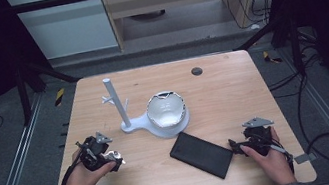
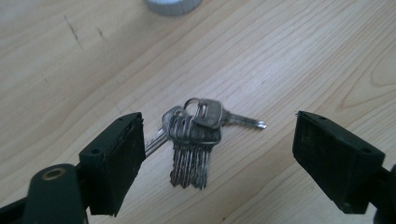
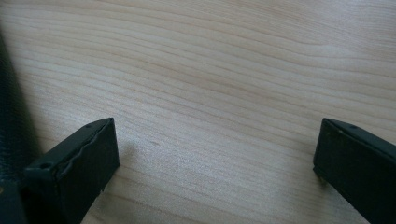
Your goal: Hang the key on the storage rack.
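A bunch of silver keys (image 2: 194,140) on a ring lies flat on the wooden table (image 1: 223,92). My left gripper (image 2: 219,120) stands open around it, one black jaw on each side, and neither pad touches the keys. In the high view the left gripper (image 1: 112,158) is at the table's front left, with the keys (image 1: 118,156) glinting at its tip. My right gripper (image 3: 217,128) is open over bare wood, nothing between its jaws. The high view shows the right gripper (image 1: 236,145) at the front right, just beside a flat black case (image 1: 202,154).
A white stand (image 1: 157,124) with an upright post (image 1: 116,103) and small pegs carries a white bowl (image 1: 166,109) at mid-table. Its base edge (image 2: 173,5) lies beyond the keys. A dark round plug (image 1: 196,71) sits near the far edge. The black case's edge (image 3: 9,116) borders the right gripper view.
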A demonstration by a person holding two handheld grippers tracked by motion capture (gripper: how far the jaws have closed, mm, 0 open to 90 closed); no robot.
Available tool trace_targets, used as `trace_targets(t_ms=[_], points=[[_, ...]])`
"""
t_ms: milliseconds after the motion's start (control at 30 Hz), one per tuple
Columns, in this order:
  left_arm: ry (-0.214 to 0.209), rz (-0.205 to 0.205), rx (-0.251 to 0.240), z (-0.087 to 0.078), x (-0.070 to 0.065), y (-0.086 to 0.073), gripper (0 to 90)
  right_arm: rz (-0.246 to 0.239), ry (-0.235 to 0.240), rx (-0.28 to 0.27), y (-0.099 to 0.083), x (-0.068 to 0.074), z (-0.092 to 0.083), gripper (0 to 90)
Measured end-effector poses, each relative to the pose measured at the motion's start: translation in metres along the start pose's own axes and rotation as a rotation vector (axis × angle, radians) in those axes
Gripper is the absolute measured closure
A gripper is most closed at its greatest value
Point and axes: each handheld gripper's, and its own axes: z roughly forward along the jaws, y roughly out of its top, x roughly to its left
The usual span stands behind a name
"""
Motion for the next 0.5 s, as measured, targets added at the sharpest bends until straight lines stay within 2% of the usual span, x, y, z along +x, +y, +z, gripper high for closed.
trace_targets(t_ms=[100, 300, 333, 500], points=[[-0.001, -0.017, 0.012, 0.006, 0.003, -0.002, 22.1, 0.0, -0.001, 0.0, 0.0, 0.0, 0.0, 0.4], [-0.004, -0.025, 0.052, 0.017, 0.011, -0.006, 30.5, -0.005, -0.002, 0.0, 0.0, 0.0, 0.0, 0.4], [-0.017, -0.023, 0.062, 0.019, 0.014, -0.007, 33.8, -0.002, 0.002, 0.0, 0.0, 0.0, 0.0, 0.4], [-0.046, -0.011, 0.078, 0.022, 0.017, -0.007, 37.8, -0.003, 0.002, 0.0, 0.0, 0.0, 0.0, 0.4]])
